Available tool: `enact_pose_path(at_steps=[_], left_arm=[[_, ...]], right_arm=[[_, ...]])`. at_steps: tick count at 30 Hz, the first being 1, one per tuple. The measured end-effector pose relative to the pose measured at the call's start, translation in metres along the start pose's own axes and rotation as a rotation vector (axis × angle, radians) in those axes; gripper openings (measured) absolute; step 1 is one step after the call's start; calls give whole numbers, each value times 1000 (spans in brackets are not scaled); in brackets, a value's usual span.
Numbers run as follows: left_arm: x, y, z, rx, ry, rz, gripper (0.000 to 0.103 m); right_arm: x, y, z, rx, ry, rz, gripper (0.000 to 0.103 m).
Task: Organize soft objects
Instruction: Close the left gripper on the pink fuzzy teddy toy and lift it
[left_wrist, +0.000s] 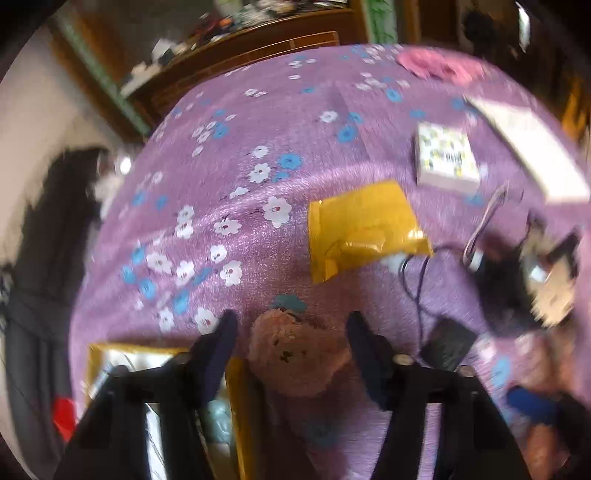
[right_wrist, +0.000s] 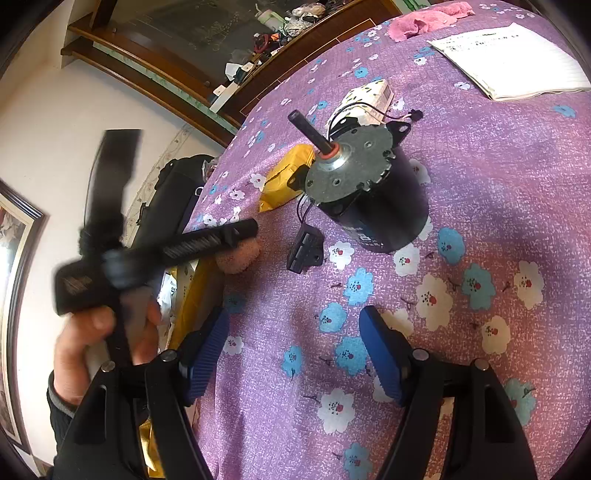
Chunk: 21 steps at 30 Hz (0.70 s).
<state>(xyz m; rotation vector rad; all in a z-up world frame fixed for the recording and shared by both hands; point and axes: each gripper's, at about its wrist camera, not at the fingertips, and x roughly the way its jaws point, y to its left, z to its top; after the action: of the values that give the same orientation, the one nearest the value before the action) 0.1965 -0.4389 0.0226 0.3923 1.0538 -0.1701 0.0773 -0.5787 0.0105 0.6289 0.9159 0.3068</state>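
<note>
A small pink plush bear (left_wrist: 295, 354) lies on the purple flowered bedspread (left_wrist: 258, 147), just beside a gold-rimmed box (left_wrist: 236, 402). My left gripper (left_wrist: 291, 325) points down over the bear, one finger on each side of its head, and a little gap shows by the left finger; the picture is blurred. From the right wrist view the same bear (right_wrist: 238, 254) peeks out under the left gripper's fingers (right_wrist: 221, 232), held by a hand (right_wrist: 92, 332). My right gripper (right_wrist: 295, 350) stands open over bare bedspread with nothing in it. A pink cloth (right_wrist: 417, 20) lies crumpled at the far edge.
A heavy black motor (right_wrist: 369, 184) with a shaft stands mid-bed, its wire running to a black connector (right_wrist: 304, 251). A yellow pouch (left_wrist: 362, 229), a small patterned box (left_wrist: 445, 157) and an open notebook (right_wrist: 517, 59) lie beyond. A wooden shelf (right_wrist: 258, 74) borders the bed.
</note>
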Motion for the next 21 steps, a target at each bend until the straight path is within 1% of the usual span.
enact_pose_path(at_steps=[1, 3, 5, 6, 7, 9, 10, 12, 16, 19, 21], left_arm=[[5, -2, -1, 21, 24, -4, 42], [7, -3, -6, 41, 12, 6, 41], [5, -2, -7, 43, 6, 7, 35], [3, 2, -6, 29, 0, 8, 23], [-1, 6, -6, 13, 3, 2, 23], [-12, 13, -8, -26, 2, -77, 22], [-19, 15, -9, -42, -11, -113, 22], [-33, 15, -14, -51, -37, -123, 22], [-72, 23, -27, -111, -106, -250, 22], [-95, 31, -40, -157, -148, -312, 22], [-110, 40, -51, -204, -172, -365, 22]], right_arm=[[0, 0, 0, -1, 0, -1, 72], [0, 1, 0, -1, 0, -1, 72], [0, 1, 0, 0, 0, 0, 72], [1, 1, 0, -1, -1, -1, 72], [1, 2, 0, -3, -1, -2, 72], [1, 2, 0, -5, -1, -4, 72], [1, 2, 0, -6, -1, -4, 72], [1, 2, 1, -7, -2, -5, 72], [1, 3, 0, -11, -5, -6, 72], [2, 4, -1, -19, -10, -11, 72], [-1, 7, -2, -36, -23, -9, 72]])
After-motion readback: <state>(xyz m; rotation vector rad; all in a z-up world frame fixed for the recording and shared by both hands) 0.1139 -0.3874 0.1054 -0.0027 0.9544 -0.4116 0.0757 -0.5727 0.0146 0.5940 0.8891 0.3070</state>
